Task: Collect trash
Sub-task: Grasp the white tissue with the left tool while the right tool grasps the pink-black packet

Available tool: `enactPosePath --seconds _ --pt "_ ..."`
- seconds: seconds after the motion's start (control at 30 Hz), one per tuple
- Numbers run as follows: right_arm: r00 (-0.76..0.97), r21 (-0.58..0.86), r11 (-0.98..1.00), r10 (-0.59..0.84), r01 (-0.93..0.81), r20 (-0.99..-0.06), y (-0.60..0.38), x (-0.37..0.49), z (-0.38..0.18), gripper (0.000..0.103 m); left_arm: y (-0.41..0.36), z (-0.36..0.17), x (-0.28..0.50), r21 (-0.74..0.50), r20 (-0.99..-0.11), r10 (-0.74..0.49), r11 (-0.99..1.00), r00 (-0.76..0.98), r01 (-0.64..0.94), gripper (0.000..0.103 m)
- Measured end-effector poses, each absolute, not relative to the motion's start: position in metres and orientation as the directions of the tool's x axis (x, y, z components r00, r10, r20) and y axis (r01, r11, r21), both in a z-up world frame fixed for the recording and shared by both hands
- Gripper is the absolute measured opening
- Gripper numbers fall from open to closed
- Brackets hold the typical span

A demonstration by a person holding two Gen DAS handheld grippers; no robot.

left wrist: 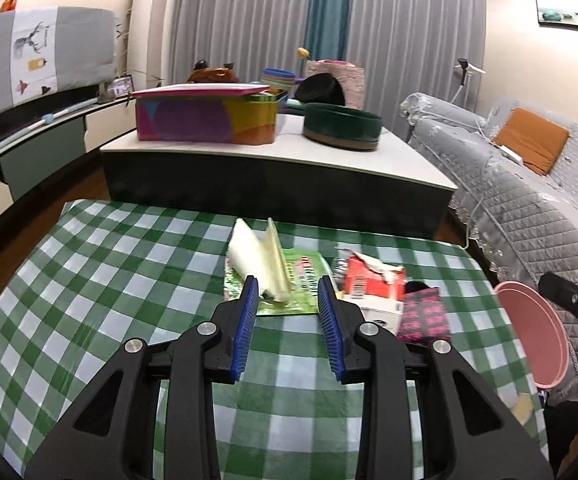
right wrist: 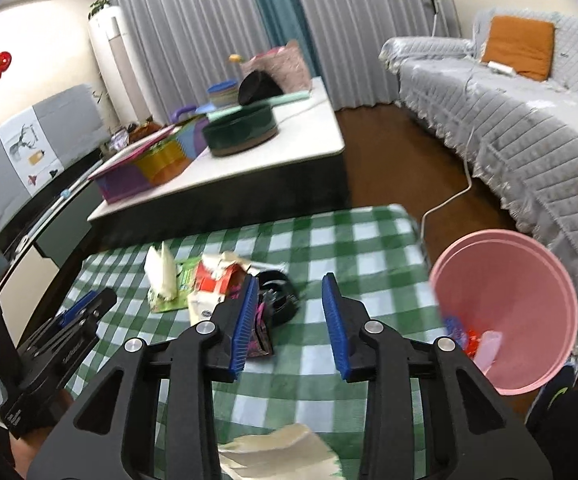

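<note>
Trash lies in a heap on the green checked tablecloth point(left wrist: 109, 280): a folded cream paper point(left wrist: 257, 260) on a green wrapper point(left wrist: 305, 280), a torn red carton point(left wrist: 373, 280) and a pink-and-black wrapper point(left wrist: 425, 316). My left gripper point(left wrist: 287, 292) is open, its blue pads either side of the cream paper's near end without pressing it. My right gripper point(right wrist: 291, 292) is open over bare cloth, just right of a black object point(right wrist: 279, 296) and the pink-and-black wrapper point(right wrist: 261, 332). The red carton point(right wrist: 217, 280) lies further left. The left gripper point(right wrist: 85, 308) shows at the left edge.
A pink bin point(right wrist: 505, 312) holding some trash stands off the table's right edge, beside a grey-covered sofa point(right wrist: 529, 140). A crumpled paper point(right wrist: 277, 452) lies under my right gripper. Behind the table is a low white-topped platform point(left wrist: 289, 152) with a colourful tin and a green round box.
</note>
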State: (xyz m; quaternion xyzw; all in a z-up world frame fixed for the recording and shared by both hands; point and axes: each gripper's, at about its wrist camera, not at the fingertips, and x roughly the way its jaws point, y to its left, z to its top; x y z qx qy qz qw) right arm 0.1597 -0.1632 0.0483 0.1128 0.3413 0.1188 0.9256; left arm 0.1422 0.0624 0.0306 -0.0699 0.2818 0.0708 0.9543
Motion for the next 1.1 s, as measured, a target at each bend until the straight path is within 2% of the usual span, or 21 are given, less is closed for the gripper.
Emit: enactPosePath --seconds 0.3,0.6,0.83,1.1 --pt "0.662 0.286 0.941 0.33 -0.179 -0.673 -0.123 0.179 0.018 0.034 0.061 0.013 0.158 -0.051 -0.557 0.098 0.987 0.824 -0.152 0.031" --pt "0.585 0.302 0.941 0.332 -0.152 -0.74 -0.116 0.197 -0.01 0.033 0.068 -0.002 0.186 -0.098 -0.598 0.067 0.983 0.799 -0.155 0.031" --pt "0.558 0.309 0.939 0.339 -0.151 -0.758 -0.114 0.204 -0.02 0.033 0.068 -0.012 0.21 -0.108 -0.63 0.067 0.979 0.773 -0.173 0.031" --pt "0.553 0.3 0.933 0.361 -0.2 -0.751 -0.106 0.205 -0.021 0.017 0.067 -0.019 0.223 -0.11 -0.652 0.069 0.977 0.755 -0.185 0.03"
